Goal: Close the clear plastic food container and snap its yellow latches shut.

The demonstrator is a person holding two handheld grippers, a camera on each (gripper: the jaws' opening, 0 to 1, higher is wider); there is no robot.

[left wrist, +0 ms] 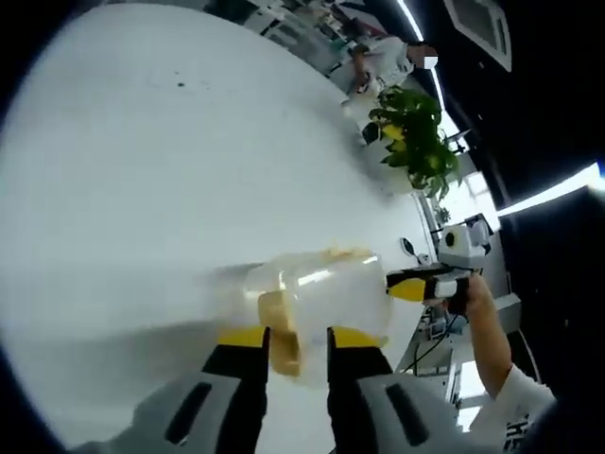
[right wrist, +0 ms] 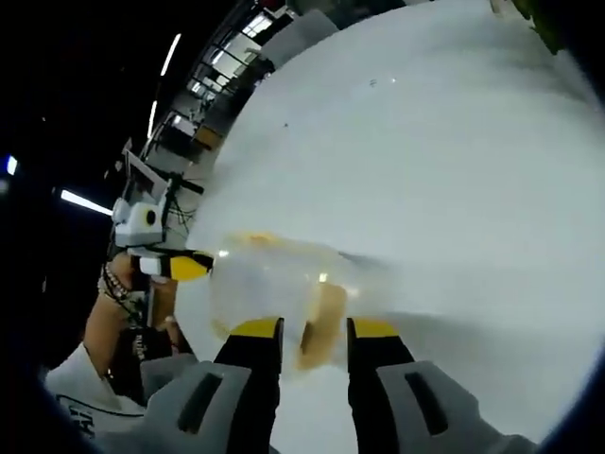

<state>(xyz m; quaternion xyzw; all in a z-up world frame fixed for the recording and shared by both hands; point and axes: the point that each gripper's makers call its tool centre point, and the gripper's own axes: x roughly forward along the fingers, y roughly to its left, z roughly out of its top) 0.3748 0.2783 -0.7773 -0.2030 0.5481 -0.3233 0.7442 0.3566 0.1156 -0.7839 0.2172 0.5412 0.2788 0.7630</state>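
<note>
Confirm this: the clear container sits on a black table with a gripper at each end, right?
Not quite: the table is white, not black, as the left gripper view shows. The clear container does sit there with the left gripper and right gripper at opposite ends.

My left camera looks along my left tongs (left wrist: 298,339), close up on the clear container (left wrist: 326,298) low in frame, on the white surface (left wrist: 142,189). My right camera faces it from the opposite side, equally near. Both share the container and surface; each catches the other tongs at the frame's side.
</note>
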